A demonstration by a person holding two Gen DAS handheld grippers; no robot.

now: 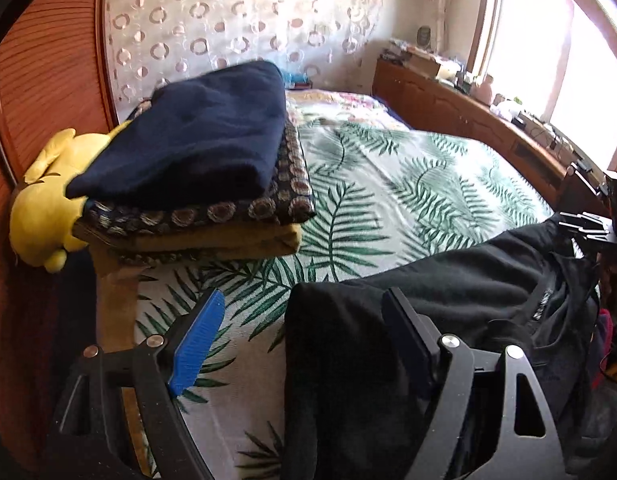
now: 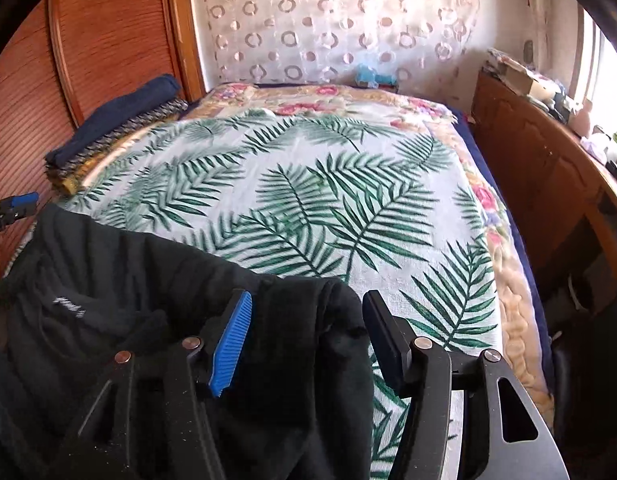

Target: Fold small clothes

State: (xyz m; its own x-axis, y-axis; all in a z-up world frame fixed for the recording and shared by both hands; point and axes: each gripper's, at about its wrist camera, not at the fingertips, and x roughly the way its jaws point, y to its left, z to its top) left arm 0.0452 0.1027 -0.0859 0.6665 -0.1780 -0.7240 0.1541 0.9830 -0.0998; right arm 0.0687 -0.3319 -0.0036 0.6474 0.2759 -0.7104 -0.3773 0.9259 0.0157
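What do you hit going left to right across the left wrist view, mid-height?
Yellow plush toy → stack of folded clothes → leaf-print bedspread → black garment → right gripper at the far edge.

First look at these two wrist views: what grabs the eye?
The black garment draped over the bed's near edge, with both open grippers, left and right, poised around its folds. Behind it lies the palm-leaf bedspread, and at the bed's left side a folded stack beside a yellow plush toy.
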